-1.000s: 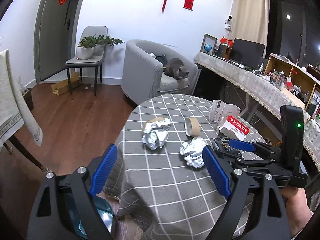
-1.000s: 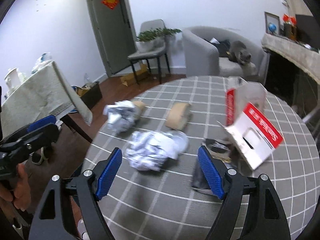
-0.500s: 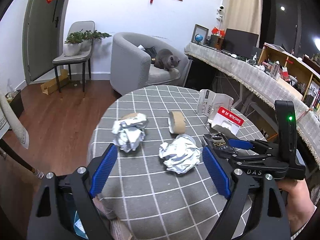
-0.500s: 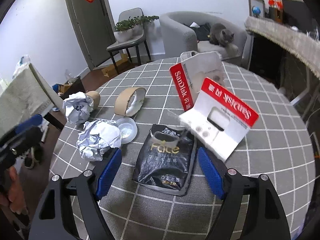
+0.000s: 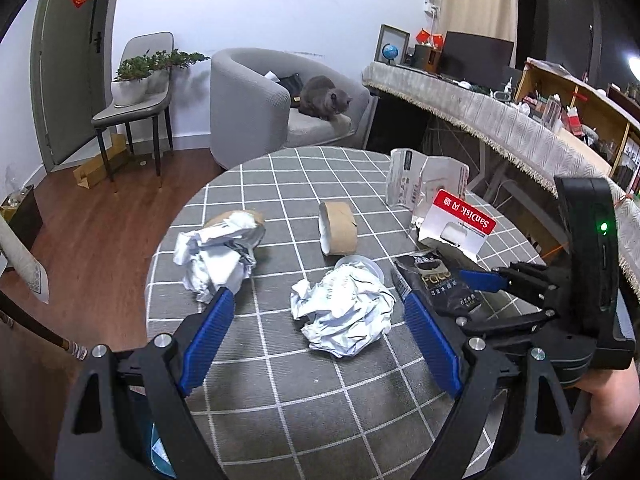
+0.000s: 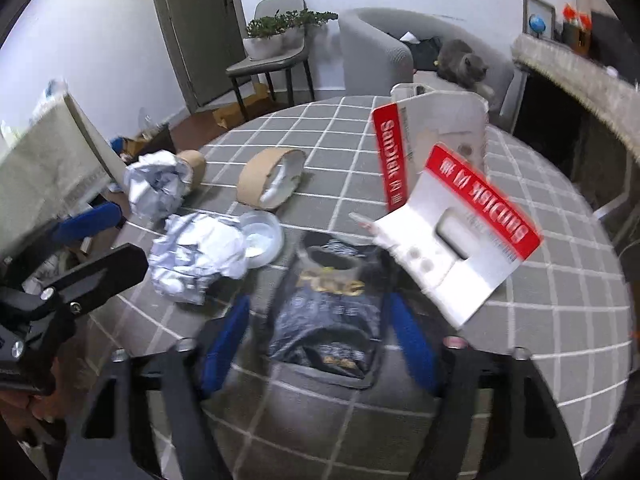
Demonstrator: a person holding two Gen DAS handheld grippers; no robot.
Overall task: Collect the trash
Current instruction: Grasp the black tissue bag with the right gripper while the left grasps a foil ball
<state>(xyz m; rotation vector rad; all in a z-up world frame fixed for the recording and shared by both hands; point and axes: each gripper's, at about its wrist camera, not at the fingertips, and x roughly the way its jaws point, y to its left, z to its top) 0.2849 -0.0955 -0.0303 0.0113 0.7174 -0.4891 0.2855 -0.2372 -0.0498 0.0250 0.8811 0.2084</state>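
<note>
A: Left wrist view. Left gripper (image 5: 316, 340) jaws spread, empty, low over the checked surface (image 5: 304, 392), framing a crumpled foil wad (image 5: 344, 312). Second wad (image 5: 218, 256) and a tape core (image 5: 338, 228) lie beyond.

B: Right wrist view, blurred. Right gripper (image 6: 318, 340) jaws spread, straddling a black pouch (image 6: 328, 320), not pinching it. Red-and-white card packaging (image 6: 456, 232) just beside; clear lid (image 6: 262, 238) touching the near wad.

A: Progress?

B: Nothing lifted, by my reading. All trash still out; collection barely begun.
</note>
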